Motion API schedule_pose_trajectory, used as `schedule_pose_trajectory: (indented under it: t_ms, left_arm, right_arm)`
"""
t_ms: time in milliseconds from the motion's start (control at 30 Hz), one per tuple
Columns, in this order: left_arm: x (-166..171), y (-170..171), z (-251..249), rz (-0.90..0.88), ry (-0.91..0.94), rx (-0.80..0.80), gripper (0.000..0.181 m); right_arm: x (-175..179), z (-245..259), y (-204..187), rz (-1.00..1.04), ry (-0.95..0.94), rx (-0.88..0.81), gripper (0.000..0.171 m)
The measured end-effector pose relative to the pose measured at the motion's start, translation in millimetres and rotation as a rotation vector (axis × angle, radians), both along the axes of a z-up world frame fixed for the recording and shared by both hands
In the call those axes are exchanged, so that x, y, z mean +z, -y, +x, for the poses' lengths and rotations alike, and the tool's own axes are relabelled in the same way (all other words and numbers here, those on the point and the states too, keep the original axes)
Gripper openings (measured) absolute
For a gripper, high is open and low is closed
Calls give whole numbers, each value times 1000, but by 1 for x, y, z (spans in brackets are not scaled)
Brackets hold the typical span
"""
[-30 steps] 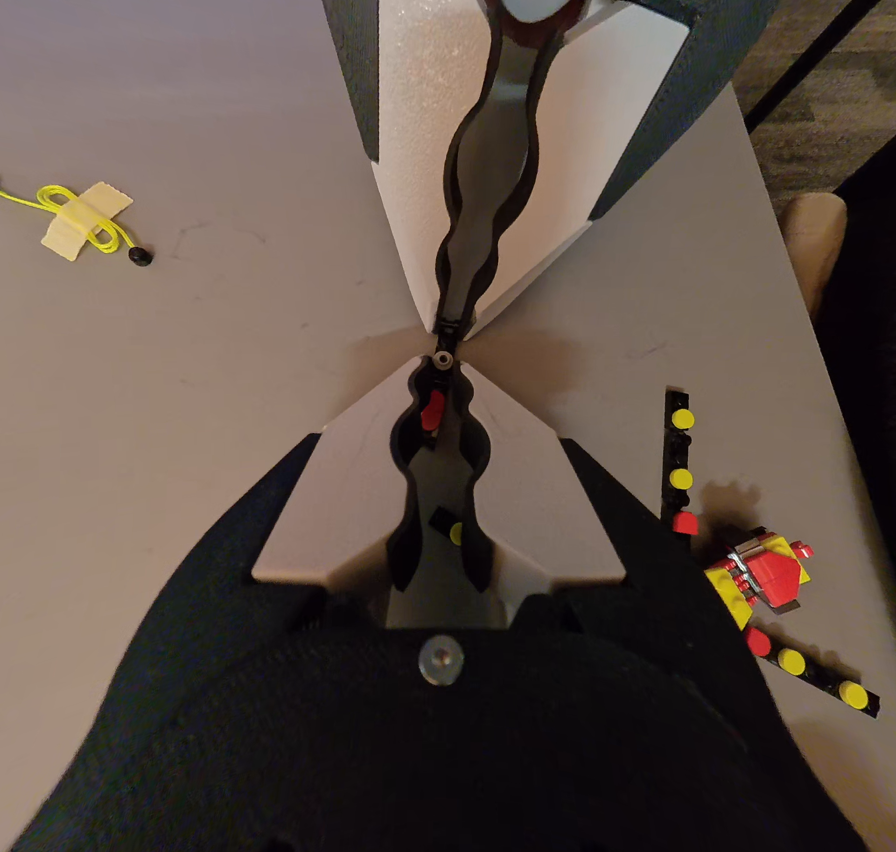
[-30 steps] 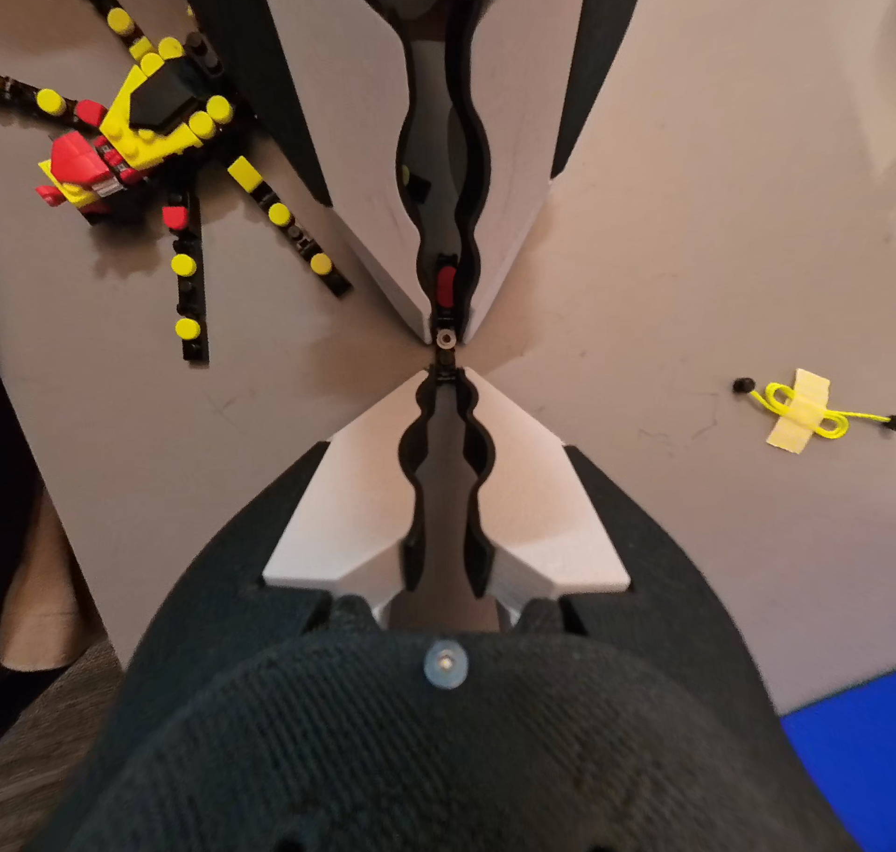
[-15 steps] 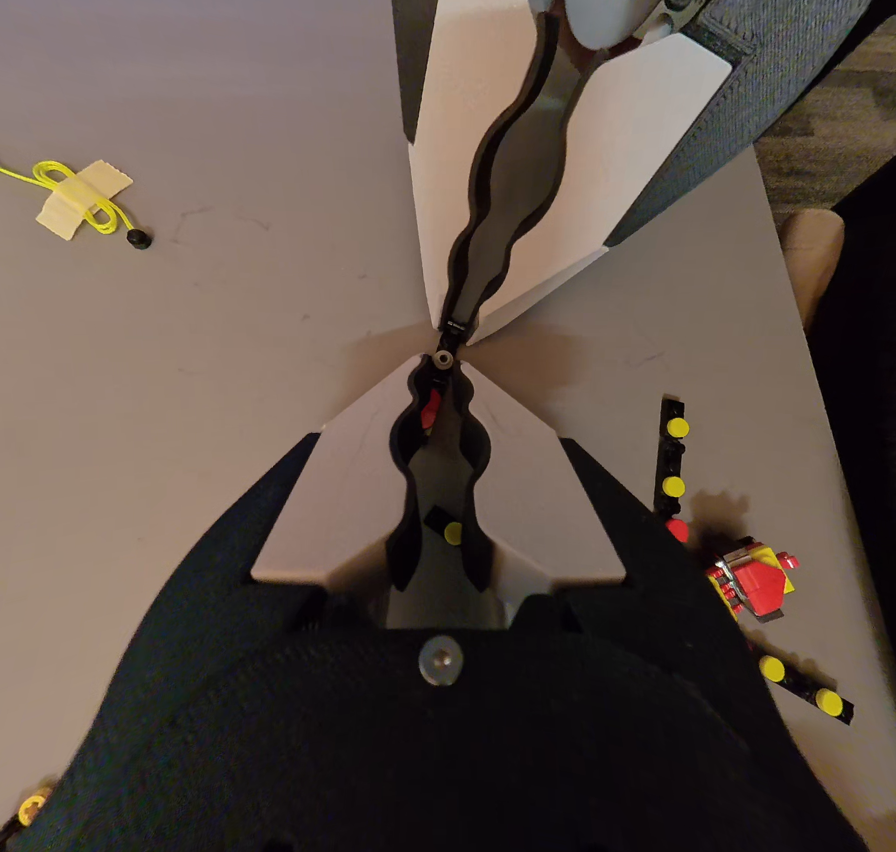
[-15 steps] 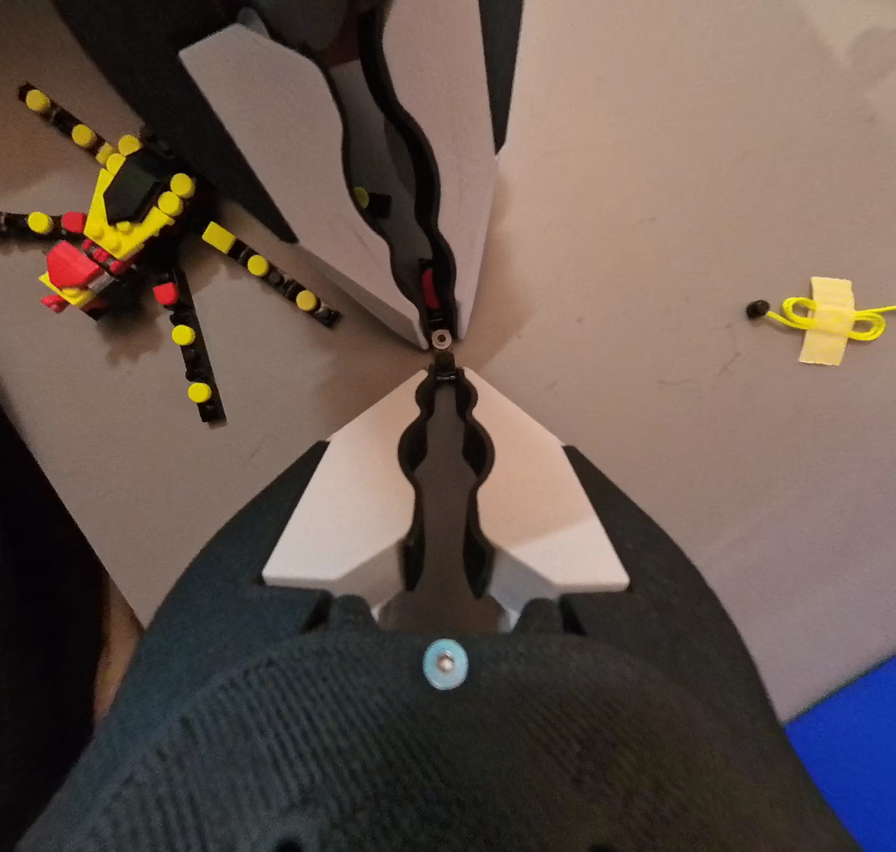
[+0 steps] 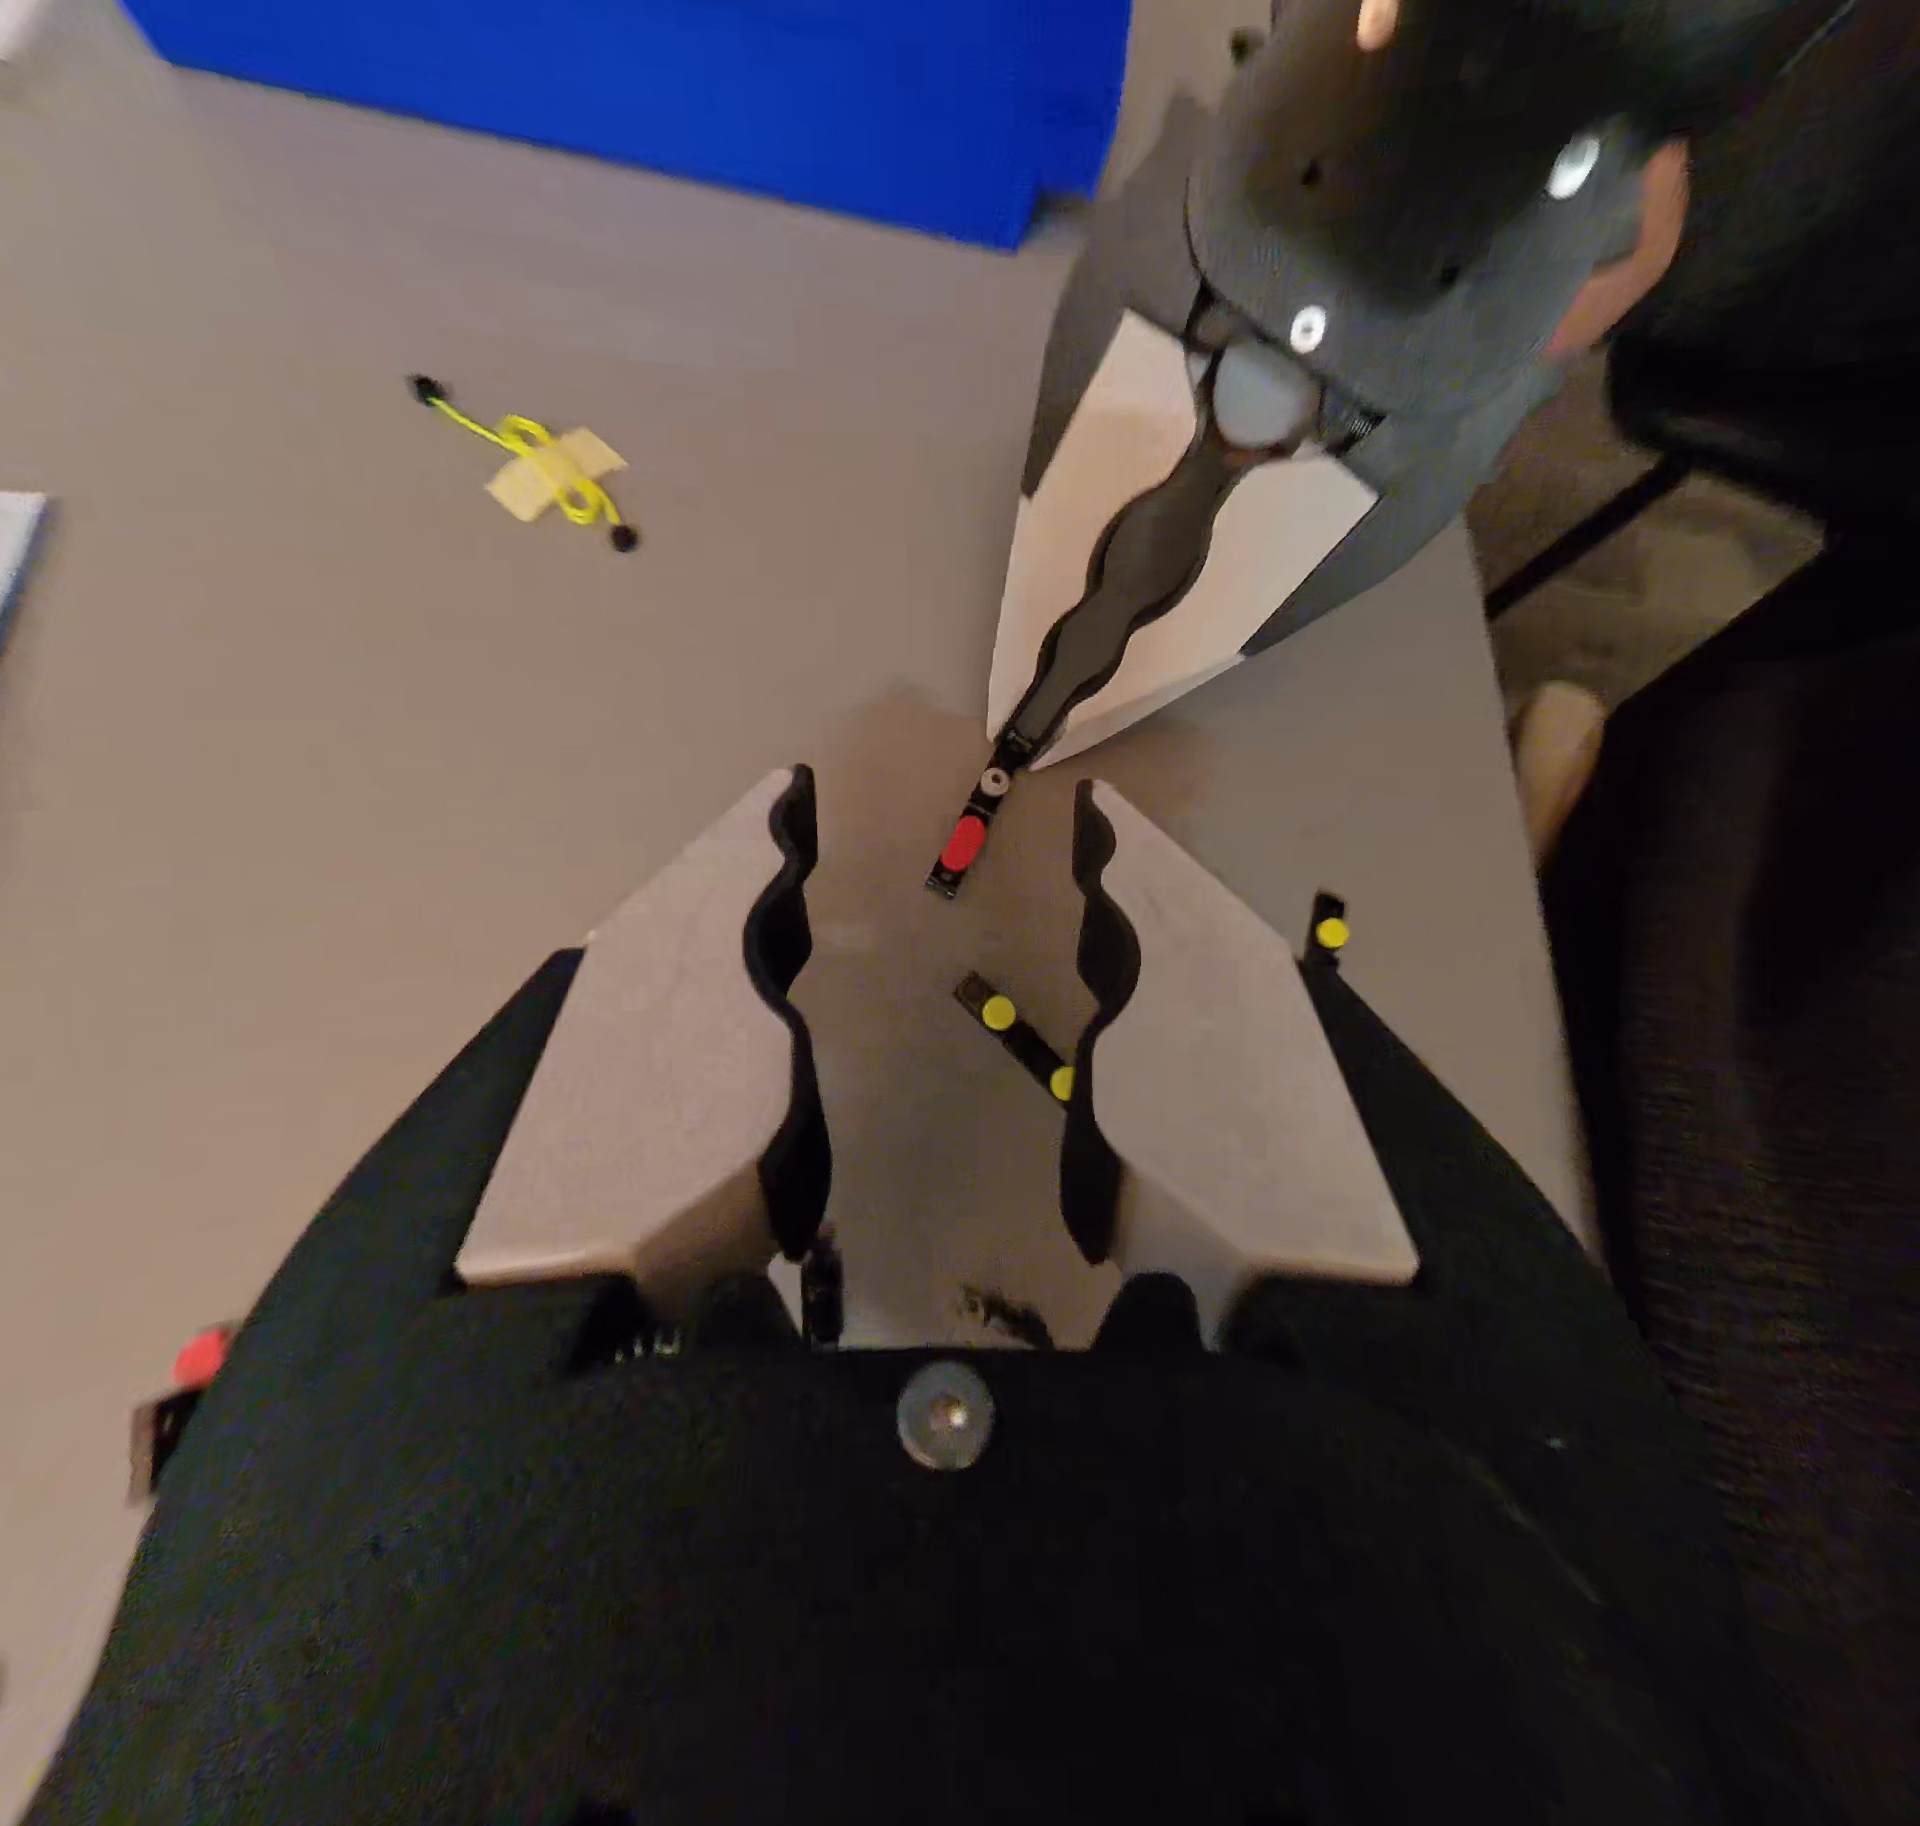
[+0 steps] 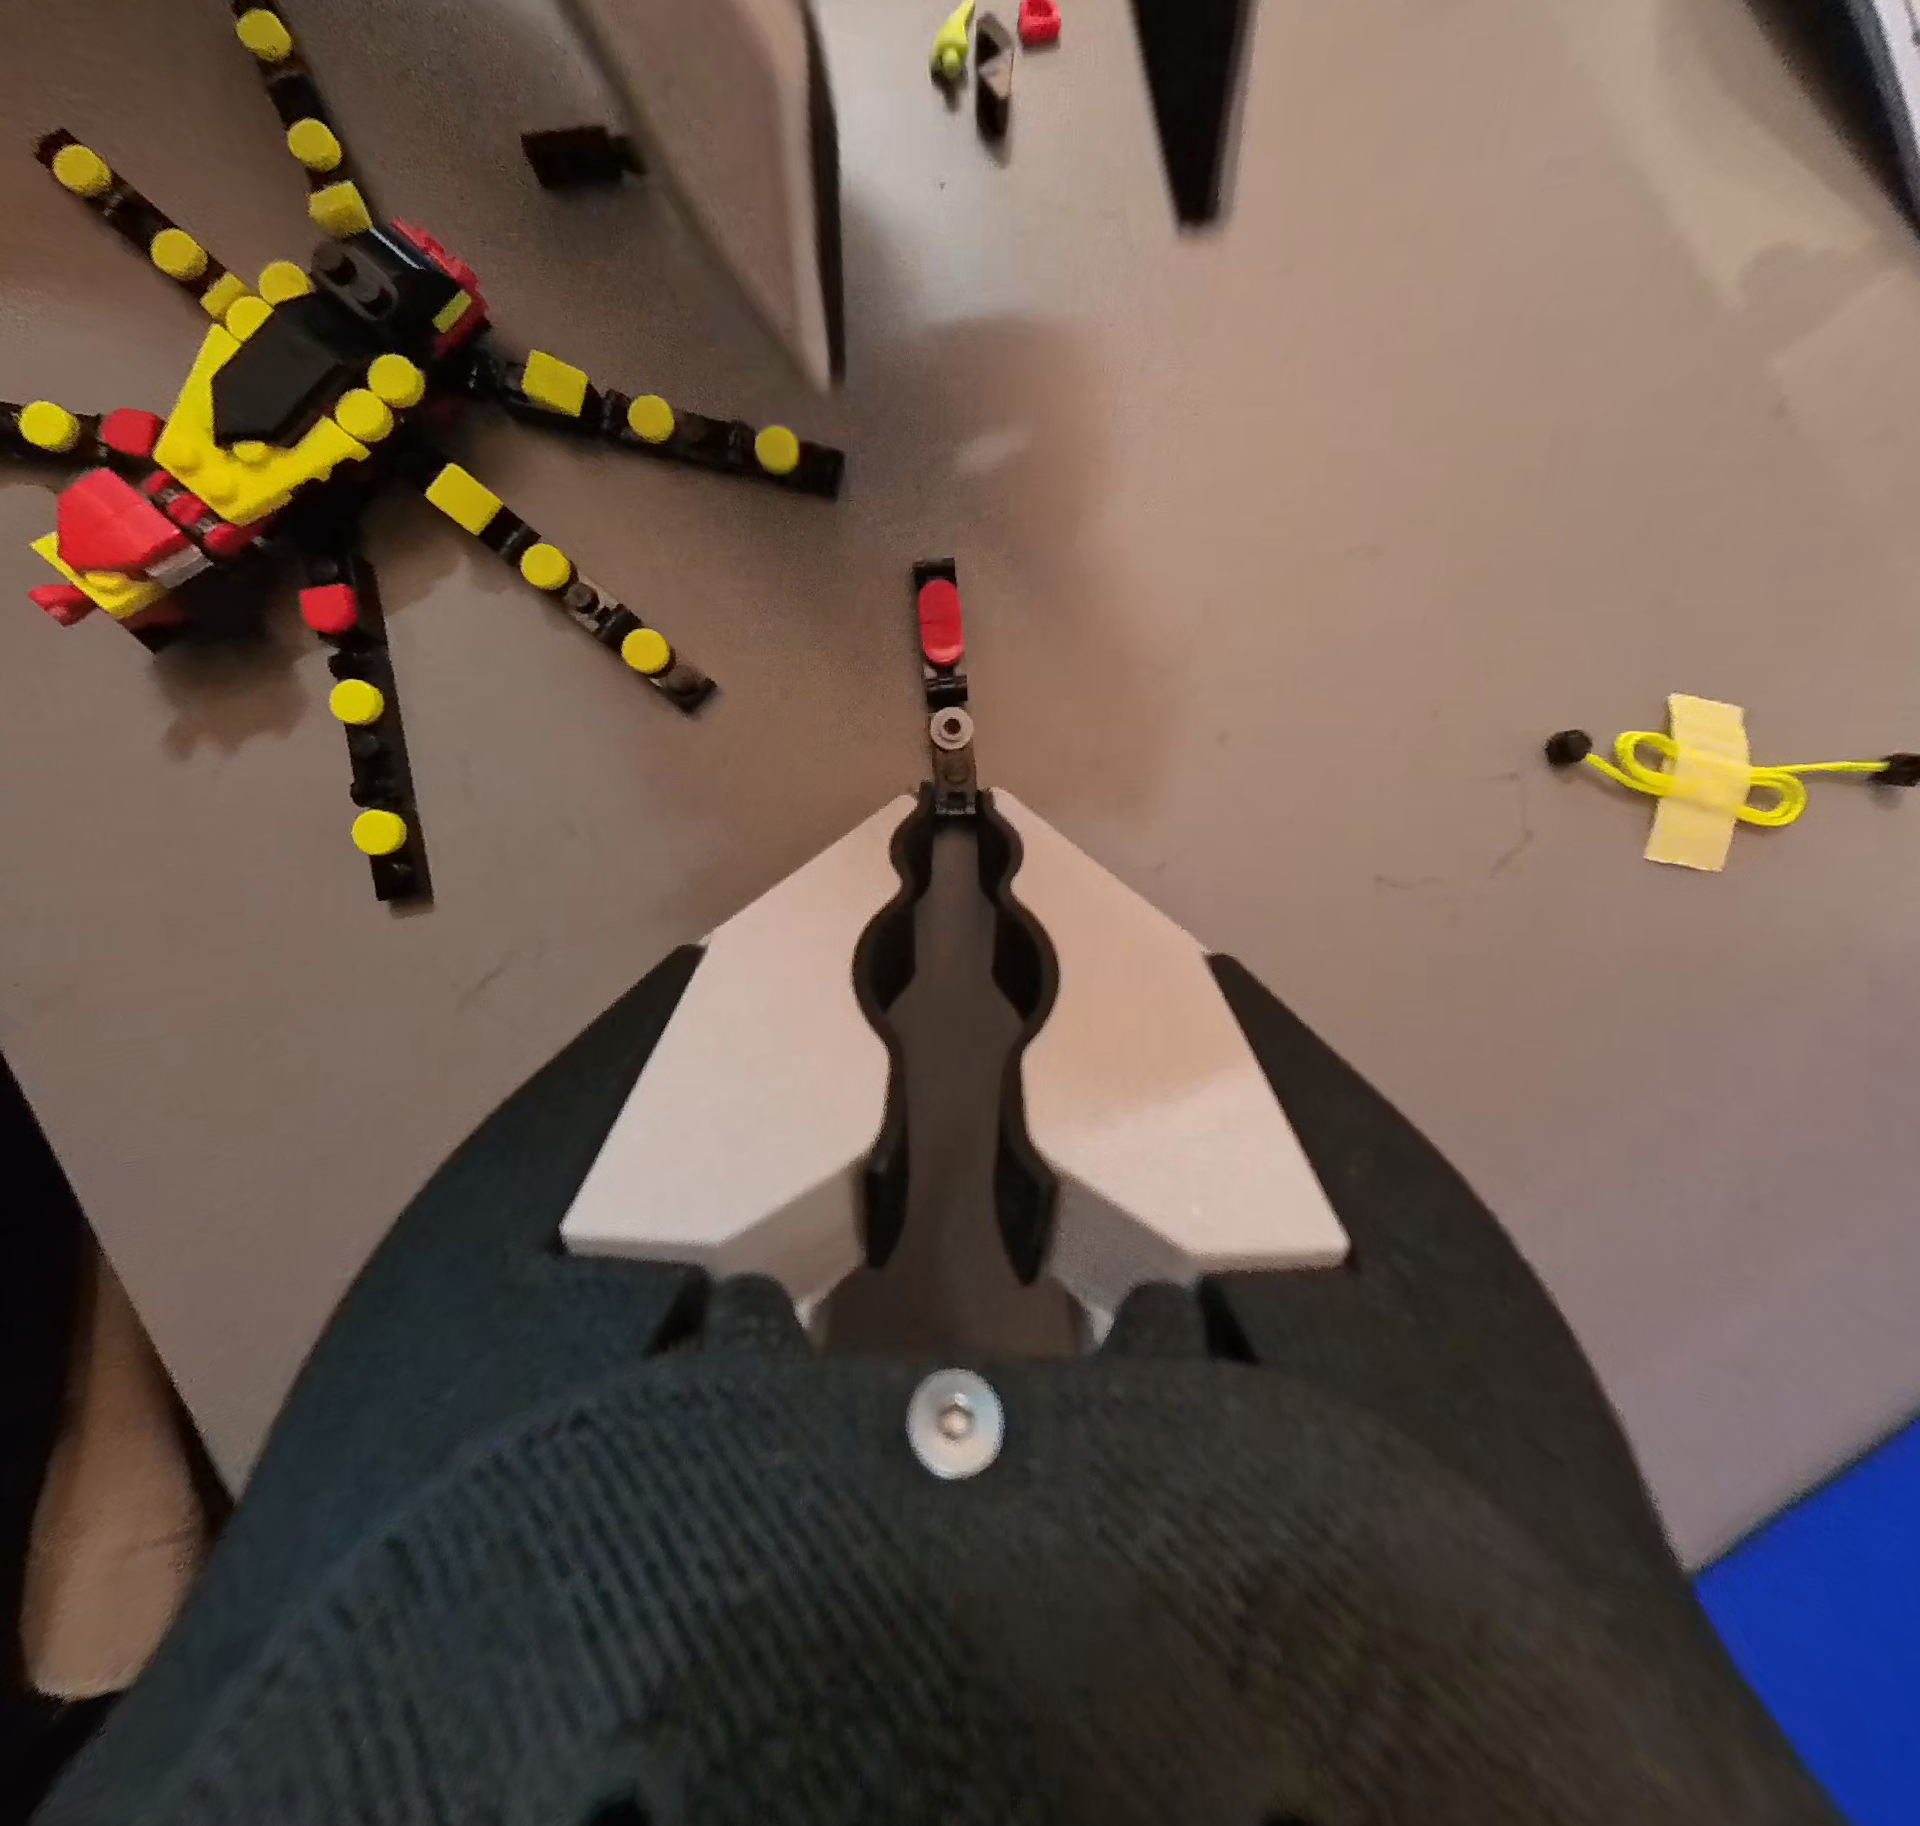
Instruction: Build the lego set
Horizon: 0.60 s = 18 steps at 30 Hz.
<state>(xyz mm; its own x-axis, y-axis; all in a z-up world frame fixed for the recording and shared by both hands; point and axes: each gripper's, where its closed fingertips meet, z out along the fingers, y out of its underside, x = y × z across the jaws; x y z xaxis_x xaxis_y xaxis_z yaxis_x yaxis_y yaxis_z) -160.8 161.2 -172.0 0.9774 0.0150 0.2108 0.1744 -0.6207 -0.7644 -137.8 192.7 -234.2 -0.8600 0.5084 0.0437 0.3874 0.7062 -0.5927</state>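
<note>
- The right gripper [image 6: 954, 797] has its jaws pinched together on the near end of a thin black lego strip [image 6: 943, 670], just below the centre of the right wrist view.
- That strip carries a red piece [image 6: 940, 620] and a small grey round stud [image 6: 951, 729], and it sticks out past the fingertips above the grey table [image 6: 1351, 426].
- In the left wrist view the same strip [image 5: 968, 831] hangs from the tip of the right gripper [image 5: 1023, 742], a little above the frame's centre.
- The left gripper [image 5: 943, 800] has its jaws spread wide with nothing between them; the strip's free end lies in the gap ahead of its fingers [image 5: 675, 1028], touching neither.
- A yellow, black and red lego spider [image 6: 281, 405] sits at the upper left of the right wrist view, its black legs dotted with yellow studs and splayed on the table.
- Loose pieces, one red [image 6: 1039, 15], one lime [image 6: 954, 46] and one black [image 6: 995, 72], lie near the top centre of that view.
- A yellow cord under a strip of tape [image 6: 1704, 784] lies at the right edge.
- A blue box [image 5: 623, 41] fills the top of the left wrist view.
</note>
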Motion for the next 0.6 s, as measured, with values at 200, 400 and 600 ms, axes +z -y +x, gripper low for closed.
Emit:
schedule_pose_trajectory:
  t_ms: [200, 400, 600]
  left_arm:
    - [7, 34, -16, 65, 40, 200, 36]
    - [-15, 63, 4, -4, 55, 288, 30]
    - [-9, 104, 9, 30, 6, 467, 20]
  right_arm:
    - [2, -13, 4, 42, -87, 12, 20]
    - [29, -26, 12, 3, -178, -38, 38]
    - [51, -7, 39, -180, -161, -74, 38]
